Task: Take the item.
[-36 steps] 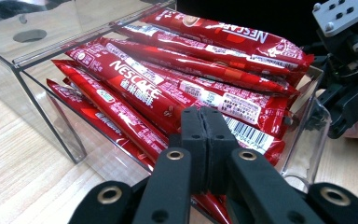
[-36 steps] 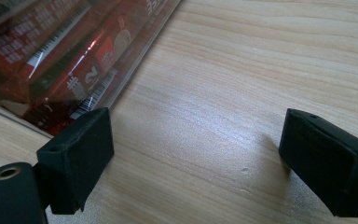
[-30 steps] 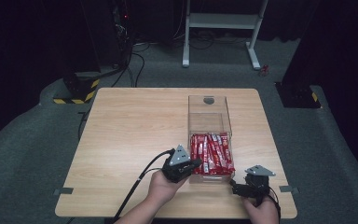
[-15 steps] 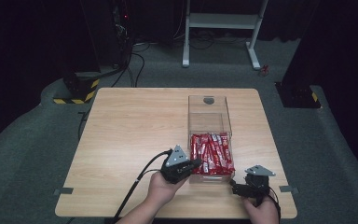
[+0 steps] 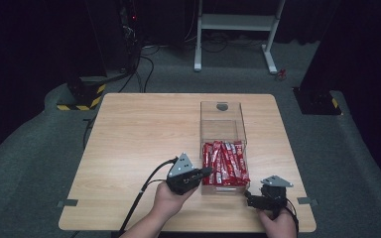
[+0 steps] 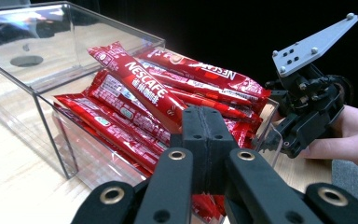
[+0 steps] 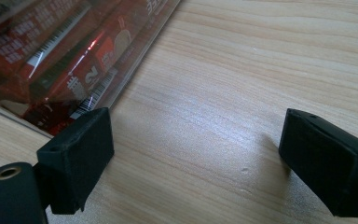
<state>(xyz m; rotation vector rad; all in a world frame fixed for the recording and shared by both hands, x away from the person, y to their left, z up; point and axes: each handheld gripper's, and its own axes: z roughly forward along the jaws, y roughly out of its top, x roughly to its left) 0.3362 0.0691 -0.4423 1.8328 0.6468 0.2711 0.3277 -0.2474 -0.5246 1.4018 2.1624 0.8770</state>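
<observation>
A clear plastic box (image 5: pixel 222 118) stands on the wooden table (image 5: pixel 144 134), right of centre. Several red Nescafe stick packets (image 5: pixel 224 163) fill its near half. My left gripper (image 5: pixel 204 172) is at the box's near left corner, jaws shut. In the left gripper view the jaws (image 6: pixel 204 135) are pressed together on the near end of one packet (image 6: pixel 137 86), which slants up above the pile. My right gripper (image 5: pixel 250 198) is low over the table by the box's near right corner. Its jaws (image 7: pixel 196 140) stand wide open over bare wood with nothing between them.
The box's far half (image 6: pixel 25 60) holds no packets, and a round hole shows in its far wall. The table's near edge is just behind both hands. The other hand and its gripper (image 6: pixel 307 98) appear beyond the box in the left gripper view. Dark floor surrounds the table.
</observation>
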